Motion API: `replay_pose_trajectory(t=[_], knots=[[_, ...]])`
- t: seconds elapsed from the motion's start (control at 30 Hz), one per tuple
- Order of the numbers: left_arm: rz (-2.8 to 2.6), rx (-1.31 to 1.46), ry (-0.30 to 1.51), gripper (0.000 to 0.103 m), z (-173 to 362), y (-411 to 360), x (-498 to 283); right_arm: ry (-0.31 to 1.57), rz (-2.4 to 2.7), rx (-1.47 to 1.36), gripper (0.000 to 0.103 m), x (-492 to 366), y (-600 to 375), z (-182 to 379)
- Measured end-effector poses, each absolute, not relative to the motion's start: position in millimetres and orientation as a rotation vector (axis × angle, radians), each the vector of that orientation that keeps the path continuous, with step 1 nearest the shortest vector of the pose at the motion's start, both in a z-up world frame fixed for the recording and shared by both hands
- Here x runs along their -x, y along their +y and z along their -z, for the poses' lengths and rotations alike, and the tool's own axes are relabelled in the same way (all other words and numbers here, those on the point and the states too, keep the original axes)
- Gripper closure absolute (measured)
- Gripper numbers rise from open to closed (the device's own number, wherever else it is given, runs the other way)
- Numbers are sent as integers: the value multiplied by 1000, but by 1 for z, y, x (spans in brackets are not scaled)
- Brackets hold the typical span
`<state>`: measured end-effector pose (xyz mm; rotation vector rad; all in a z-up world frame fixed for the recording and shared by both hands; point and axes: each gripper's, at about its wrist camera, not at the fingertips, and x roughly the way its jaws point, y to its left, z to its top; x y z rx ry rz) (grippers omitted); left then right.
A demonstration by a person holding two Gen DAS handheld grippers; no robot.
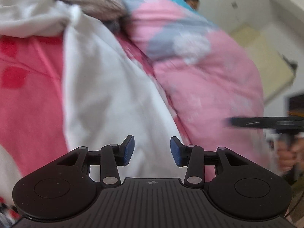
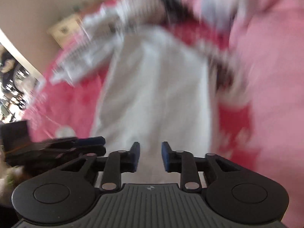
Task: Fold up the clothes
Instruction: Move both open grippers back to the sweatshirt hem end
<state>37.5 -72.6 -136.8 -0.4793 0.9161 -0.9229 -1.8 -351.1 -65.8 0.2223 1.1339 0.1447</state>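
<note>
— White garment [image 1: 114,95] lies on your red bedsheet [image 1: 28,95], pink quilt [image 1: 209,85] to its right

— Jaws?

— Your left gripper [image 1: 152,150] gapes partway, empty; your right gripper [image 2: 150,156] stands narrower, gripping nothing, above the cloth

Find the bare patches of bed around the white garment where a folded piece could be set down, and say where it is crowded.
Free: the red-patterned sheet left of the long white garment. Crowded: the puffy pink quilt borders its right, and the beige knitted garment and crumpled white cloth pile at its far end.
</note>
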Motion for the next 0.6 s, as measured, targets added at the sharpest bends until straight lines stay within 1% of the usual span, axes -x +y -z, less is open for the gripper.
replay_pose_trajectory(t=[0.1, 0.23, 0.33, 0.4, 0.53, 0.57, 0.6], knots=[[980, 311, 934, 61, 143, -96, -12, 1215, -131, -181, 78, 17, -330, 106], [1061, 97, 966, 61, 152, -106, 30, 1236, -130, -82, 78, 73, -315, 100], [1090, 62, 1016, 61, 160, -87, 54, 1255, -120, -118, 79, 99, -318, 84], [1090, 65, 1009, 61, 158, -73, 62, 1254, -103, -132, 79, 103, -320, 75], [1072, 88, 1007, 61, 148, -60, 55, 1171, -71, -148, 78, 91, -320, 68], [1063, 94, 1002, 60, 146, -60, 51, 1157, -63, -146, 77, 87, -318, 69], [1054, 99, 996, 59, 145, -60, 47, 1150, -57, -140, 72, 84, -315, 72]])
